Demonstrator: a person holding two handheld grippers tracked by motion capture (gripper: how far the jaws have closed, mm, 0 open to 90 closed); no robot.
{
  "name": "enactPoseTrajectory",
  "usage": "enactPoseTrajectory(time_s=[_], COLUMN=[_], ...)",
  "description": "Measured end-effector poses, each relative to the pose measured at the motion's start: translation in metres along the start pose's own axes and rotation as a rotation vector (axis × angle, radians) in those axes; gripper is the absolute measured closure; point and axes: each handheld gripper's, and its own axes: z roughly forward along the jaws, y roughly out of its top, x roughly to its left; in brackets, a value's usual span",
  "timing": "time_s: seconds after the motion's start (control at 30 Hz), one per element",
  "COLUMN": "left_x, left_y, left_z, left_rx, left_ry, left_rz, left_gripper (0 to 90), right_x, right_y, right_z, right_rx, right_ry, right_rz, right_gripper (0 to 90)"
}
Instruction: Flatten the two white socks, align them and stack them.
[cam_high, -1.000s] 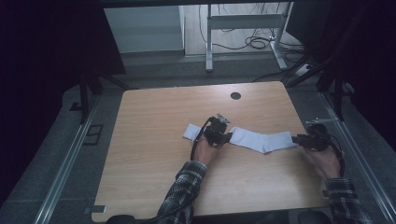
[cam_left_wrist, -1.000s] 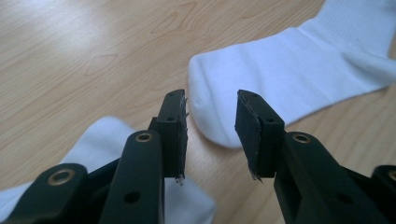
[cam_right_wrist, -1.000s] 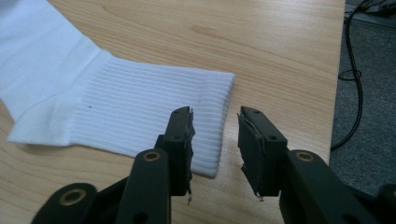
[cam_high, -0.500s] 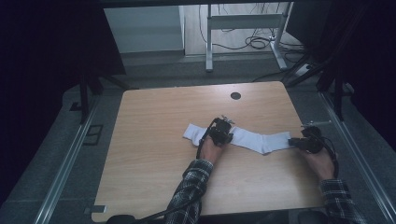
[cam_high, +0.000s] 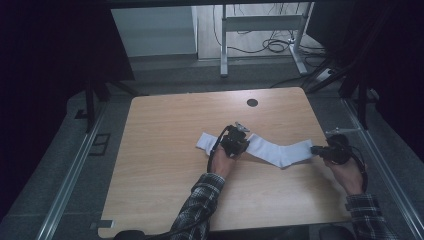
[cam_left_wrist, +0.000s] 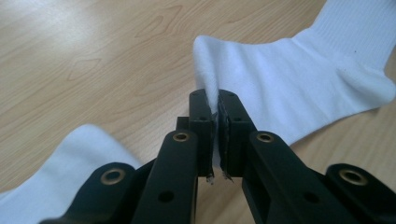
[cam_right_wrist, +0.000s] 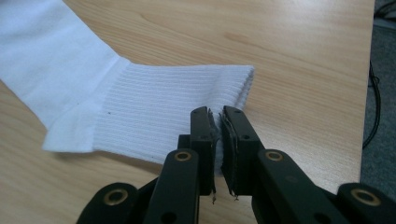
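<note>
With both grippers' jaws just closed, left gripper (cam_left_wrist: 215, 105) pinching the white sock (cam_high: 272, 150) mid-foot, right gripper (cam_right_wrist: 217, 119) its cuff edge, either shallow bite may slip under tension.

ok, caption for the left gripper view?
Left gripper shut on a pinched fold of the white sock lying on the wooden table.

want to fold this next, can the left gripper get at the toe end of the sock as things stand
Probably yes, but not at once: the left gripper is shut on a pinched fold at the middle of the white sock. The toe end lies bare on the table just beside it, nothing between.
</note>
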Motion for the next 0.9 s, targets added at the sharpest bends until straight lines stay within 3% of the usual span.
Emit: enactPoseTrajectory(time_s=[0.4, 0.63, 0.9], left_x=[0.006, 0.016, 0.03], left_y=[-0.023, -0.048, -0.081], left_z=[-0.061, -0.095, -0.12], left_rx=[-0.067, -0.079, -0.095], left_ry=[-0.013, 0.009, 0.023], left_rz=[-0.003, -0.023, -0.077], left_gripper=[85.3, 85.3, 85.2], right_x=[0.033, 0.06, 0.091], right_y=[0.009, 0.014, 0.018], right_z=[-0.022, -0.02, -0.011], right_rx=[-0.048, -0.063, -0.057], right_ry=[0.082, 0.144, 0.191], right_rz=[-0.065, -0.11, -0.166], right_gripper=[83.0, 82.9, 82.8])
